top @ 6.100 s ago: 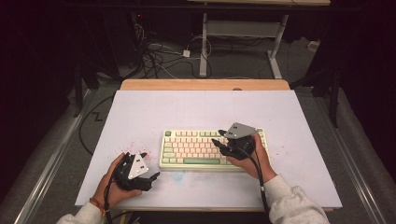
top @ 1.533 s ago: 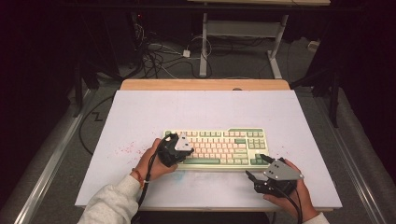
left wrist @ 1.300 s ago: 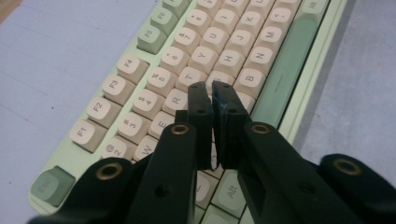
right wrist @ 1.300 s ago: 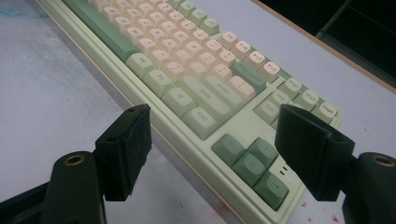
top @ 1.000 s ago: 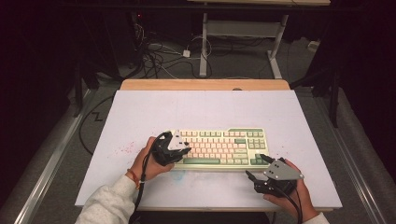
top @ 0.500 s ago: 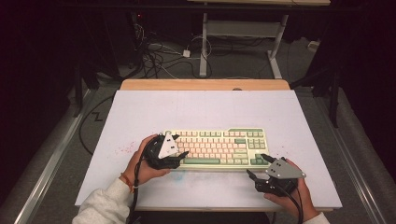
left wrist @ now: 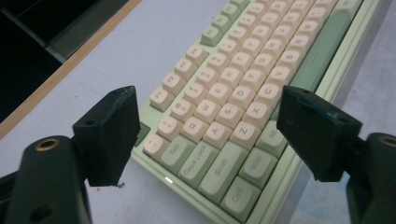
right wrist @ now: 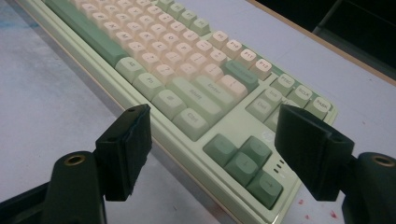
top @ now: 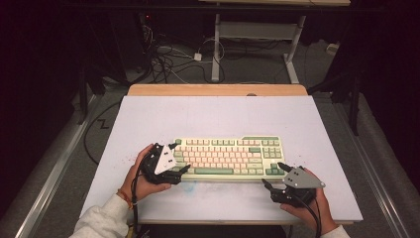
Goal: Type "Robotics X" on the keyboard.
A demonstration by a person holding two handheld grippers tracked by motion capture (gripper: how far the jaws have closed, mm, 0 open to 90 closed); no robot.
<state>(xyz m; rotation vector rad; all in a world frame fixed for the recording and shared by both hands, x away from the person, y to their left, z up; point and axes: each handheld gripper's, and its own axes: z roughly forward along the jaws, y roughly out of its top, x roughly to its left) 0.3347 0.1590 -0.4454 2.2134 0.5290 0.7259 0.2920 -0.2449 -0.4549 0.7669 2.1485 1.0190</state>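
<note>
A keyboard (top: 228, 157) lay near the front of the pale surface (top: 218, 116); cables (top: 168, 57) littered the dark floor behind. The left gripper (top: 179, 158), its jaws just opened, and the right gripper (top: 273, 174) both gaped empty at the keyboard's ends.

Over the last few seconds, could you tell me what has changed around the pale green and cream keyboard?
The left gripper drew back from the keys to the left end of the pale green and cream keyboard, and its jaws have just been opening, with nothing gripped. Earlier, the keyboard shifted right and the right gripper left the keys for the near right corner. For the last second the right gripper stayed open and still, and the keyboard lay flat on the white table.
</note>
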